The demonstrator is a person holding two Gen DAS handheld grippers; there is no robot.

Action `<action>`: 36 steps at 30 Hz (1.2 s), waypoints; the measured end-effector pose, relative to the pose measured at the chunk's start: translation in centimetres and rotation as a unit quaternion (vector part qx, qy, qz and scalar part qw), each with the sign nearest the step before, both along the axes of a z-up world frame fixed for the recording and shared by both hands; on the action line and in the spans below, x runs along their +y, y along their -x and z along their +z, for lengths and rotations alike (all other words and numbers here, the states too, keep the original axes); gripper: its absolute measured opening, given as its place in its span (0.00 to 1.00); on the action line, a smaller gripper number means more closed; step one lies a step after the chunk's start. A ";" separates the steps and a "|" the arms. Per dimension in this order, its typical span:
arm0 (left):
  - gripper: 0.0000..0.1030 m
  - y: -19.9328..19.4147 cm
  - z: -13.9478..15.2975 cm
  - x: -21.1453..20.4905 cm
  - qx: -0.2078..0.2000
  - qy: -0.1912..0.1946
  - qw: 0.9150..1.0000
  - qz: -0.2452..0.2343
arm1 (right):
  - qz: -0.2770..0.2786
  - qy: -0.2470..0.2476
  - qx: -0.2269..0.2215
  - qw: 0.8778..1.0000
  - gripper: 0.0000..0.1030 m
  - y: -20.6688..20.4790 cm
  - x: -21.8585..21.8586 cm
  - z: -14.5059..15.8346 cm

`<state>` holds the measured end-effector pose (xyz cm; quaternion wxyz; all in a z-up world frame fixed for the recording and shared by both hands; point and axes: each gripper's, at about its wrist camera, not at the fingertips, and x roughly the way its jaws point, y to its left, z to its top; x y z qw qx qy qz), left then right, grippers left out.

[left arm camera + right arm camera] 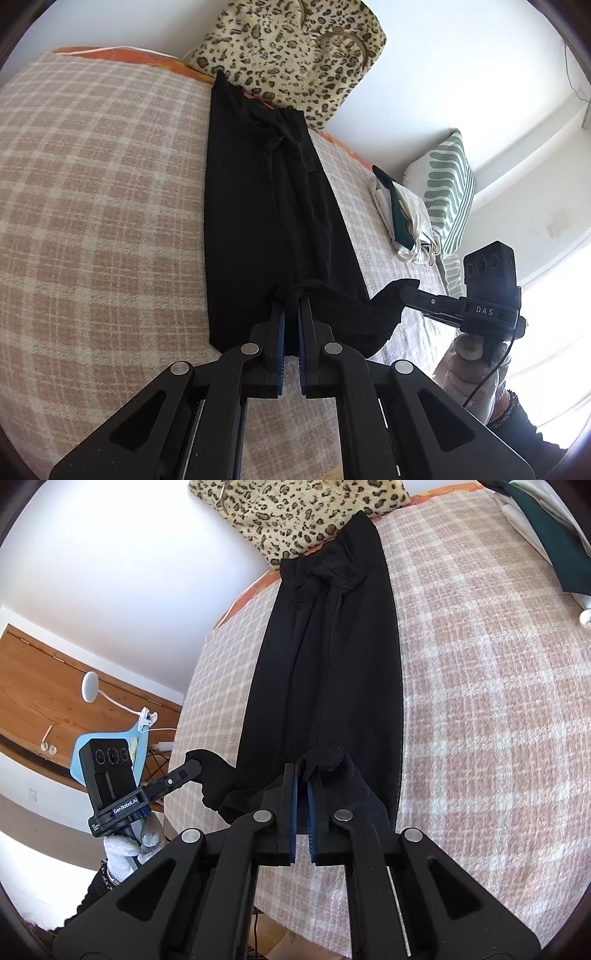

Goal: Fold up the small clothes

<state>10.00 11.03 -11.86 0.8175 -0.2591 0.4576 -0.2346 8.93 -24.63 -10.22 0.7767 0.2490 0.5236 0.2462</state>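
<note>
A long black garment (266,206) lies folded lengthwise on the plaid blanket (92,184), reaching back to the leopard-print bag. Its near hem is lifted off the blanket. My left gripper (291,301) is shut on one bunched corner of that hem. The right gripper (404,293) enters from the right, held by a gloved hand, and pinches the other corner. In the right wrist view the same black garment (332,657) runs away from me. There my right gripper (303,770) is shut on the hem, and the left gripper (195,767) clamps the cloth to its left.
A leopard-print bag (291,48) leans on the white wall at the far end. A pile of white and dark green clothes (399,214) and a green-striped pillow (448,192) lie at the right. Beyond the blanket's left edge are a blue chair (107,746) and a white clip lamp (90,686).
</note>
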 end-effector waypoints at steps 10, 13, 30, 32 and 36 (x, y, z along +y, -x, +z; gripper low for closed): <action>0.04 -4.0 -1.2 -0.3 0.012 -0.017 1.000 0.022 | -0.027 0.013 0.016 0.999 0.06 -4.8 -0.2 -1.5; 0.04 -4.7 -1.7 -0.4 0.019 -0.019 0.999 0.026 | -0.034 0.023 0.023 0.999 0.06 -5.3 -0.2 -2.1; 0.26 -3.8 0.9 2.3 -0.022 -0.008 0.998 0.065 | -0.084 -0.021 0.005 0.996 0.47 -4.4 -4.1 -0.4; 0.26 -3.0 1.7 1.9 -0.043 -0.019 0.998 0.041 | -0.056 -0.001 -0.027 0.998 0.47 -3.5 -3.4 0.9; 0.25 -1.4 1.8 -1.0 -0.055 -0.063 0.995 -0.053 | 0.026 0.048 -0.064 0.996 0.25 -1.6 -0.1 1.8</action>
